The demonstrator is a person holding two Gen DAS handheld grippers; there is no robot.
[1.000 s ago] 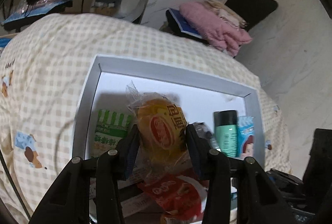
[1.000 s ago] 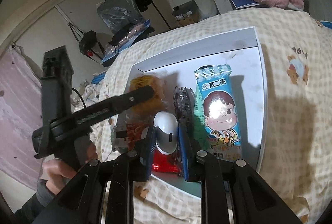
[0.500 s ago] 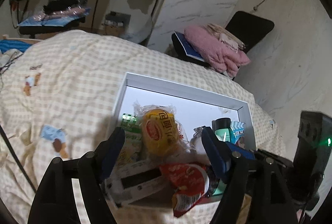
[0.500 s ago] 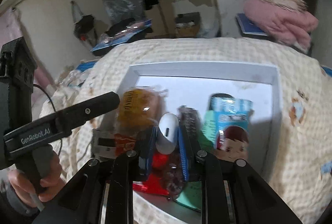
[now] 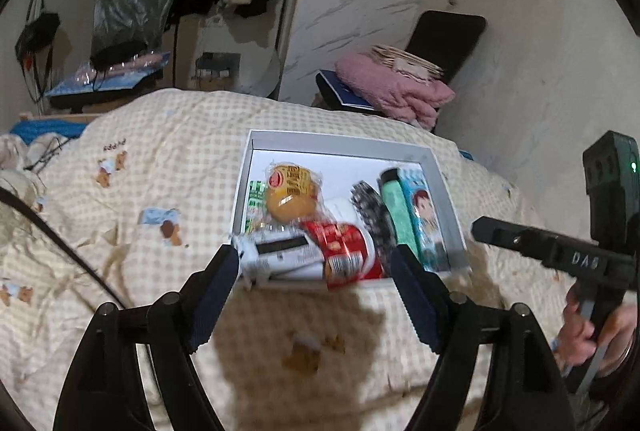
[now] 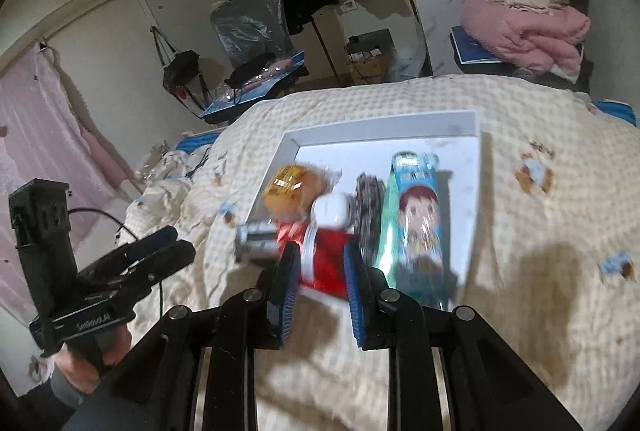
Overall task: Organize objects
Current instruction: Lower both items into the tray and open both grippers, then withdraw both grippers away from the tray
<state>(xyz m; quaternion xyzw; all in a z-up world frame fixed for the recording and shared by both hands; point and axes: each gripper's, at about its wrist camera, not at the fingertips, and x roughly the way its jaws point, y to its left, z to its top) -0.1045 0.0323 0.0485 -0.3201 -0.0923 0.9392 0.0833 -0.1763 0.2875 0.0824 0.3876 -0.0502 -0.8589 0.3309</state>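
A grey-rimmed tray (image 5: 340, 143) on the bed holds snacks. A yellow bun pack (image 5: 290, 197) rests on a green carton (image 5: 254, 199). Toward the front lie a red packet (image 5: 344, 251) and a white box (image 5: 280, 255). To the right are a white rounded object (image 6: 332, 209), a black-and-white pack (image 5: 370, 211), a teal can (image 5: 396, 215) and a blue candy pack (image 6: 416, 223). My left gripper (image 5: 314, 251) hangs open and empty in front of the tray. The right gripper (image 6: 321, 249) is shut with nothing in it, back from the tray's near edge.
The tray sits on a checked quilt (image 5: 160, 191) with bear patches. A black cable (image 5: 60, 243) crosses the quilt at the left. A chair beyond the bed carries a pink blanket (image 5: 396, 91). A hand (image 5: 584, 335) grips the right tool's handle.
My left gripper let go of the yellow bun pack, opened wide and drew back from the tray. The right gripper pulled back too, leaving the white rounded object in the tray.
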